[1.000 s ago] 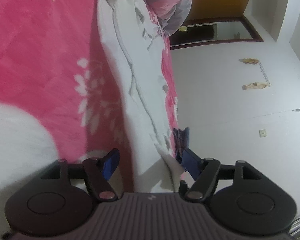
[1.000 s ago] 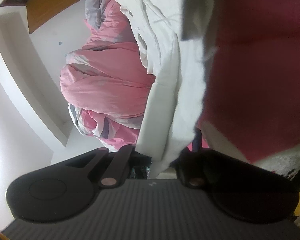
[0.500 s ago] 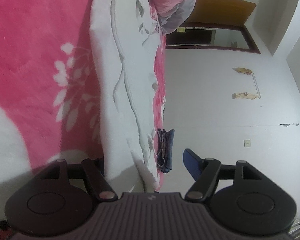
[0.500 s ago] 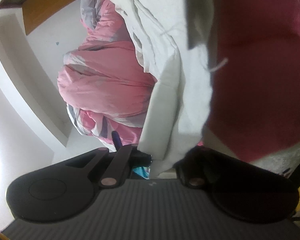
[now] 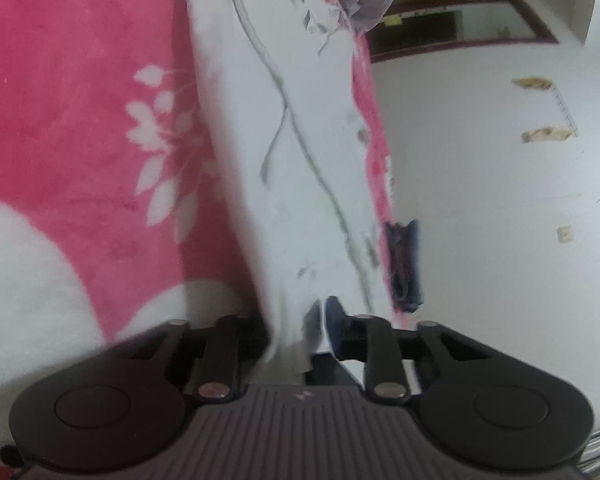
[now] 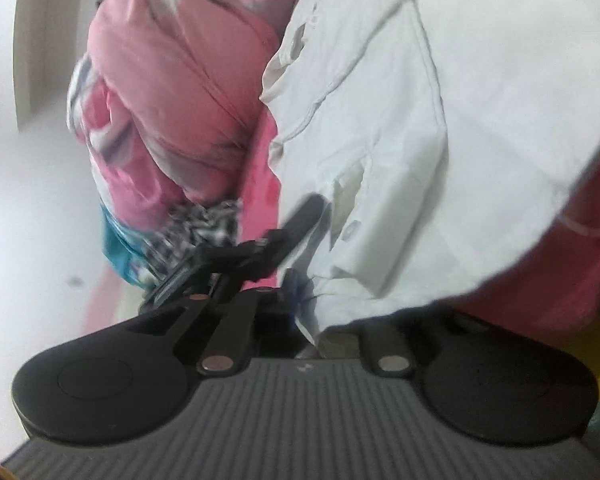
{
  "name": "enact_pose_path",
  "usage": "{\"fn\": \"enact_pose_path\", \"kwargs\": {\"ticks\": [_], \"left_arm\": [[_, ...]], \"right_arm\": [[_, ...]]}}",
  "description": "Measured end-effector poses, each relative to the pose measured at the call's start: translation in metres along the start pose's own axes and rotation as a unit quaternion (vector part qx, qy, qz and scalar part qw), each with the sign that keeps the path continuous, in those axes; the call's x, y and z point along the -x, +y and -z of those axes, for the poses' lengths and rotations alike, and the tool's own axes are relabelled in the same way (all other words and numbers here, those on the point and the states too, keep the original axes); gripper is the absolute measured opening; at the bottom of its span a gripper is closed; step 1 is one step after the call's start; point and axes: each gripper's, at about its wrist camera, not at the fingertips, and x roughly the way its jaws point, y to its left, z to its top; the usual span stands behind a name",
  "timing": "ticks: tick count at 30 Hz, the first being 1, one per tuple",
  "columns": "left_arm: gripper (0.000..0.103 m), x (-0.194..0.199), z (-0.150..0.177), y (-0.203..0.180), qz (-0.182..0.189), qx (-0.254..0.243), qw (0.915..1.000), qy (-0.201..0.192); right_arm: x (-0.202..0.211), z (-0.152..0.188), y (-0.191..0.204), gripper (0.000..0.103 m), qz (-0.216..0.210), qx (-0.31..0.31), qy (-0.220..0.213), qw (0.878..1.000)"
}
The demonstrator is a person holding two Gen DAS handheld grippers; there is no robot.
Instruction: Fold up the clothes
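Left wrist | white garment (image 5: 296, 184) between closing left gripper (image 5: 300, 320) jaws

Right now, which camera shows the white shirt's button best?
The right wrist view: the button sits plainly on the white shirt, close to the lens. The left wrist view shows the shirt as a long strip on the pink blanket, but no button can be made out there.
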Motion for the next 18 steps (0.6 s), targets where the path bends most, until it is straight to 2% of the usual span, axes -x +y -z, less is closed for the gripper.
{"fn": "enact_pose_path", "kwargs": {"ticks": [5, 8, 11, 14, 18], "left_arm": [[0.016, -0.005, 0.002, -0.007, -0.026, -0.029, 0.9992, 0.008], [0.017, -0.003, 0.006, -0.007, -0.027, -0.030, 0.9991, 0.011], [0.017, 0.001, 0.010, -0.005, -0.026, -0.028, 0.9992, 0.010], [0.015, 0.004, 0.014, -0.003, -0.029, -0.029, 0.9991, 0.007], [0.014, 0.013, 0.020, -0.003, -0.038, -0.033, 0.9987, 0.007]], "right_arm": [[0.011, -0.004, 0.019, 0.047, 0.038, 0.065, 0.011, 0.997], [0.044, -0.006, 0.020, 0.051, 0.058, 0.100, 0.010, 0.993], [0.102, -0.006, -0.005, 0.051, 0.074, 0.113, 0.002, 0.991], [0.139, -0.025, -0.011, 0.055, 0.080, 0.114, -0.049, 0.989], [0.175, -0.060, -0.027, 0.056, 0.106, 0.095, -0.134, 0.981]]}}
